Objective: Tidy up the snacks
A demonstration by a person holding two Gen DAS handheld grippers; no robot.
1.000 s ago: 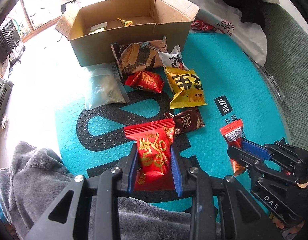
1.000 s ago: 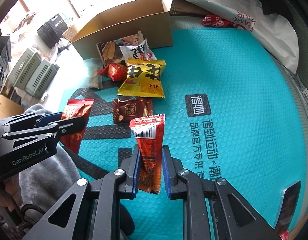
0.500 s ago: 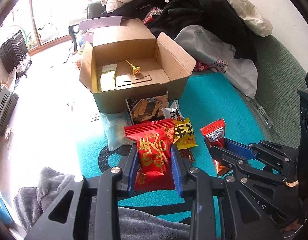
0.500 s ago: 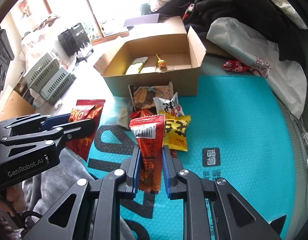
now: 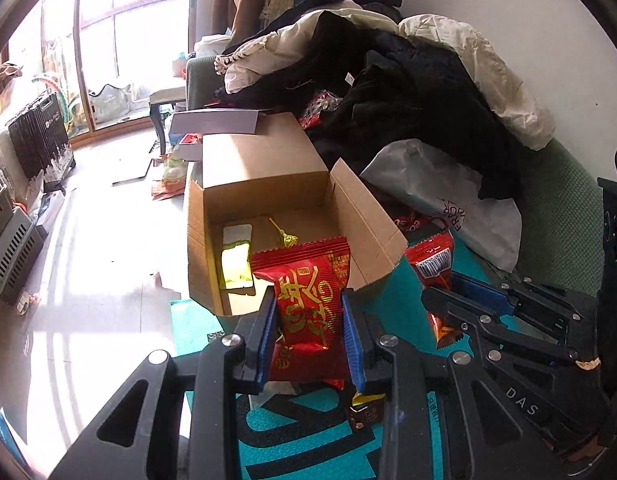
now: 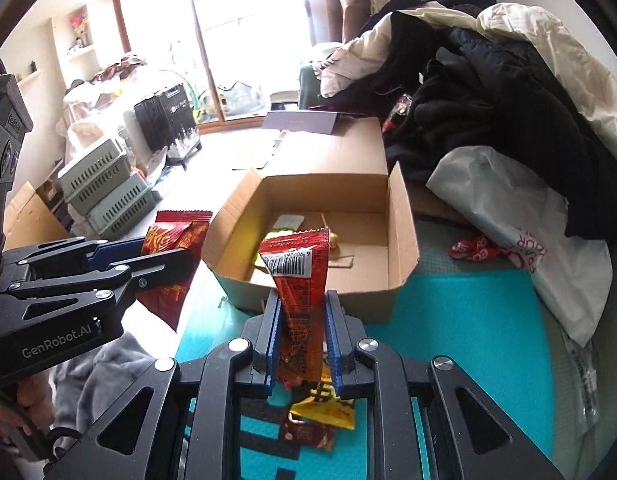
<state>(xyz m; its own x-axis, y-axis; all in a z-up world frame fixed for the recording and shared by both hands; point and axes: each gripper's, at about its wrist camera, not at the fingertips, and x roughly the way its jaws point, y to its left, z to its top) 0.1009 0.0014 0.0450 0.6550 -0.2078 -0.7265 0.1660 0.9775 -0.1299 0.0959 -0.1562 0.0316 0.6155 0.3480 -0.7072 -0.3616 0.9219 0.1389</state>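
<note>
My left gripper [image 5: 308, 300] is shut on a red snack packet with gold lettering [image 5: 304, 304], held in the air just short of the open cardboard box [image 5: 264, 172]. My right gripper [image 6: 301, 300] is shut on a narrow red packet with a barcode [image 6: 298, 280], also raised before the box [image 6: 328, 152]. Each gripper shows in the other's view: the right one [image 5: 444, 292] at right, the left one [image 6: 176, 256] at left. Inside the box lie a pale green-white packet [image 5: 234, 256] and a yellow lollipop [image 5: 286, 238].
Under the grippers a yellow packet [image 6: 328, 408] and a brown packet [image 6: 308, 434] lie on the teal mat [image 6: 468, 320]. A white plastic bag [image 6: 508, 216] and piled clothes [image 6: 488, 80] crowd the right. Grey crates [image 6: 104, 192] stand on the floor at left.
Both grippers have risen with their packets and tilted up toward the box. The box now fills the middle of both views, and most of the snacks on the mat have slipped below the fingers.
</note>
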